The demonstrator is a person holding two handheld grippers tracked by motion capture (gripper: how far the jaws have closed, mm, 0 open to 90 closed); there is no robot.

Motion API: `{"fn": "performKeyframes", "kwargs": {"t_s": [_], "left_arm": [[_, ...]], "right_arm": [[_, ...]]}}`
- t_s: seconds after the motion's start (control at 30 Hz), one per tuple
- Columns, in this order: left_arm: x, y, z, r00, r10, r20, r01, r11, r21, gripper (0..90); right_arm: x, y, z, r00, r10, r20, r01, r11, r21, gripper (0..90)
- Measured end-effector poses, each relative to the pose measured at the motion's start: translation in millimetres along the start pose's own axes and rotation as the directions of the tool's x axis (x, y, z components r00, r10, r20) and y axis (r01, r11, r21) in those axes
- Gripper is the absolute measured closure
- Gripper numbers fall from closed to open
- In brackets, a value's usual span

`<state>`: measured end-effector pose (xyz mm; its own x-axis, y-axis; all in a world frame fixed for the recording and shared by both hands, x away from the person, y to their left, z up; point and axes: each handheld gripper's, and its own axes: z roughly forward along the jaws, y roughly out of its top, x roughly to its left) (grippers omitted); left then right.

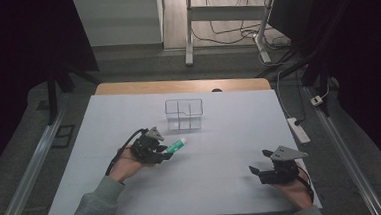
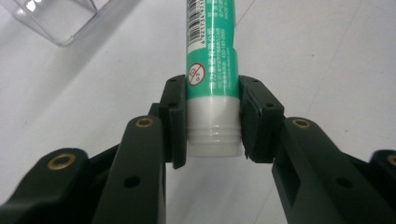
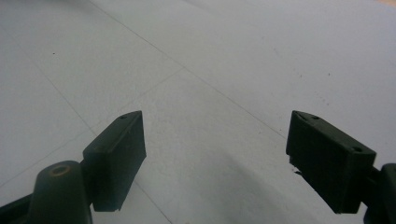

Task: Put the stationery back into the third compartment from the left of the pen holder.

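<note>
A green and white tube (image 1: 176, 146) with a white cap end lies in my left gripper (image 1: 167, 152), left of the table's middle. In the left gripper view the jaws are shut on the tube (image 2: 212, 70) at its white cap end, and the printed green body points away toward a clear plastic organiser (image 2: 56, 18). That organiser (image 1: 184, 114), with several compartments, stands on the white table (image 1: 220, 135) a little beyond the tube. My right gripper (image 1: 258, 162) rests near the front right of the table, open, with bare table between its fingertips (image 3: 116, 154).
The wooden table edge (image 1: 177, 86) shows behind the white top. On the floor at the right lies a power strip (image 1: 299, 130) with cables. A desk frame (image 1: 223, 15) stands farther back. A grey sleeve (image 1: 94, 208) comes in at the bottom left.
</note>
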<state>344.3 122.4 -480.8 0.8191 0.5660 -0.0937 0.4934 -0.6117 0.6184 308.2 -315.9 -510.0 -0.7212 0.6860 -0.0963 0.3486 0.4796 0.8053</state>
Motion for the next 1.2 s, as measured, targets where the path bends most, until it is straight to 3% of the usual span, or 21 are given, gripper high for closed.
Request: {"fn": "performKeyframes", "kwargs": {"t_s": [0.33,0.53,0.67,1.2], "left_arm": [[-16.3,7.4,4.1,0.9962,0.077,0.042,-0.077,0.9970,-0.006,64.6],[-23.5,11.2,7.7,0.9910,0.119,0.062,-0.119,0.9929,-0.002,64.6],[-29.3,15.3,10.9,0.9870,0.143,0.074,-0.143,0.9897,-0.001,64.6],[-42.2,27.0,21.0,0.9726,0.207,0.105,-0.208,0.9781,-0.006,64.6]], "right_arm": [[5.1,3.5,-1.1,0.9998,-0.018,-0.006,0.018,0.999,-0.031,19.5],[7.5,6.5,-0.3,0.9993,0.003,-0.037,-0.005,0.999,-0.052,19.3],[10.4,9.5,1.4,0.9990,-0.009,-0.043,0.007,0.999,-0.047,19.1],[26.6,25.5,8.0,0.9966,-0.054,-0.062,0.051,0.997,-0.056,18.9]]}}
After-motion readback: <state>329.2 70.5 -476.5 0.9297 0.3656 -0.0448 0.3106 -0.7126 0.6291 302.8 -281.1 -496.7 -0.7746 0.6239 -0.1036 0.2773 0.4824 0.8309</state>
